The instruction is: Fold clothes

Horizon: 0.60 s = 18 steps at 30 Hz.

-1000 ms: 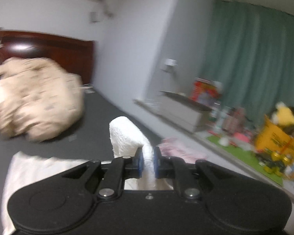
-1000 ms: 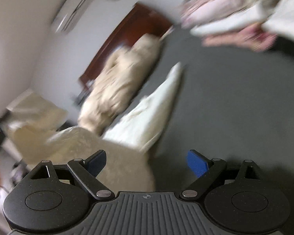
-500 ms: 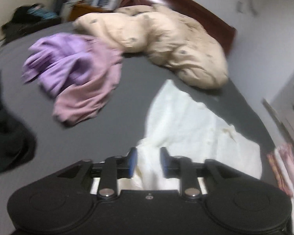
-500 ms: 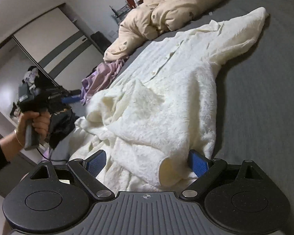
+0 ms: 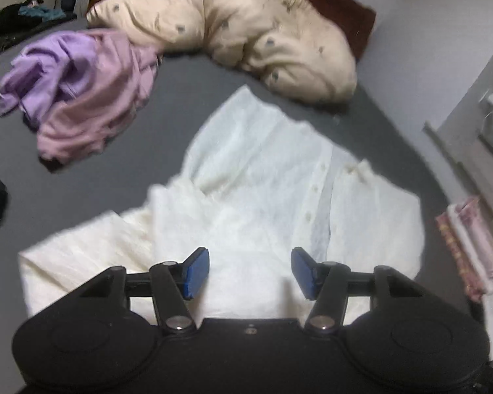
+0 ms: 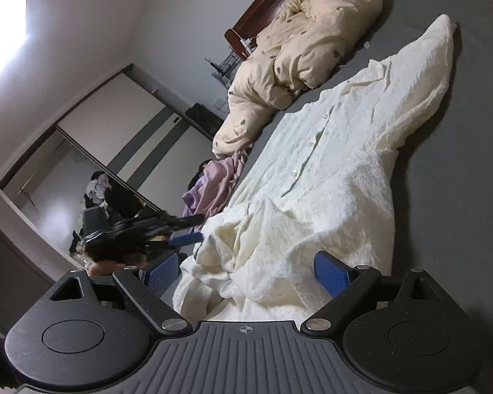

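A cream button-front shirt (image 5: 272, 177) lies spread on the grey bed (image 5: 121, 177), with its near end rumpled. My left gripper (image 5: 250, 274) hovers over that near end. Its jaws are opening, and the blue pads (image 5: 197, 272) stand clear of the cloth beneath them. In the right wrist view the same shirt (image 6: 328, 170) runs away from me, buttons up. My right gripper (image 6: 246, 274) is open wide at the bunched hem, with folds lying between its fingers but not pinched. The left gripper (image 6: 190, 229) shows blurred at the shirt's left edge.
A beige spotted duvet (image 5: 246, 32) lies against the dark wooden headboard (image 5: 345, 10). A purple and pink heap of clothes (image 5: 79, 88) sits left of the shirt. A folded pink stack (image 5: 470, 246) lies at the bed's right edge. A wardrobe (image 6: 92, 151) stands beyond the bed.
The left gripper let go of the white cloth it held up, opened its jaws and came down over the shirt. The right gripper swung round to the shirt's hem and stayed open.
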Each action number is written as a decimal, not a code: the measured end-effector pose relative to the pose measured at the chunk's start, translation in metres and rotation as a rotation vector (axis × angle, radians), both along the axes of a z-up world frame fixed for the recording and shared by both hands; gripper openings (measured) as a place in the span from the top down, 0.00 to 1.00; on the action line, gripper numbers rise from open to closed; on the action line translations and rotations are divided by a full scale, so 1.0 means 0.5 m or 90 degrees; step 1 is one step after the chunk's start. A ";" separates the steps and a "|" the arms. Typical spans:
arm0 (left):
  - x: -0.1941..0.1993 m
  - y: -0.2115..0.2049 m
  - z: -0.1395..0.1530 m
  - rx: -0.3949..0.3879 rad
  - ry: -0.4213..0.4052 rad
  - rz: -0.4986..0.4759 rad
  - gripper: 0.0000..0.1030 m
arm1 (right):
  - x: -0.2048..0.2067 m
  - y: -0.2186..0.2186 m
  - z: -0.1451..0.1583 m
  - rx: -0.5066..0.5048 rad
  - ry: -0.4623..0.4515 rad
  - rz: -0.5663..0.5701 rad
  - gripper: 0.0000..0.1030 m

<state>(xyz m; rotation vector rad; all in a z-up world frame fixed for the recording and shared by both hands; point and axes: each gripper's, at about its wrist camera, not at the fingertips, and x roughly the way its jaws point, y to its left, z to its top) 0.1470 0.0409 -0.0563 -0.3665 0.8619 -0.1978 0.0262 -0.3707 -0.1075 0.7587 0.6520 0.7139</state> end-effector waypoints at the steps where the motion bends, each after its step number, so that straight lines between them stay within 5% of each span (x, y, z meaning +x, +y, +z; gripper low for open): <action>1: 0.005 -0.013 -0.010 0.005 0.012 0.003 0.49 | 0.001 -0.001 -0.001 -0.001 0.001 0.000 0.12; 4: 0.025 -0.041 -0.041 0.043 0.045 0.015 0.70 | -0.001 -0.005 0.000 -0.009 0.006 -0.002 0.12; 6: 0.034 -0.046 -0.057 0.068 0.054 0.035 0.97 | -0.004 -0.009 0.001 -0.018 0.008 -0.006 0.12; 11: 0.036 0.002 -0.036 0.079 0.019 0.129 1.00 | -0.014 -0.017 0.007 -0.073 0.008 -0.033 0.12; 15: 0.046 0.067 -0.006 0.091 -0.010 0.190 1.00 | -0.034 -0.001 0.024 -0.197 -0.038 -0.054 0.12; 18: 0.044 0.082 0.006 0.088 -0.003 0.158 0.92 | -0.050 0.027 0.034 -0.323 -0.104 -0.061 0.12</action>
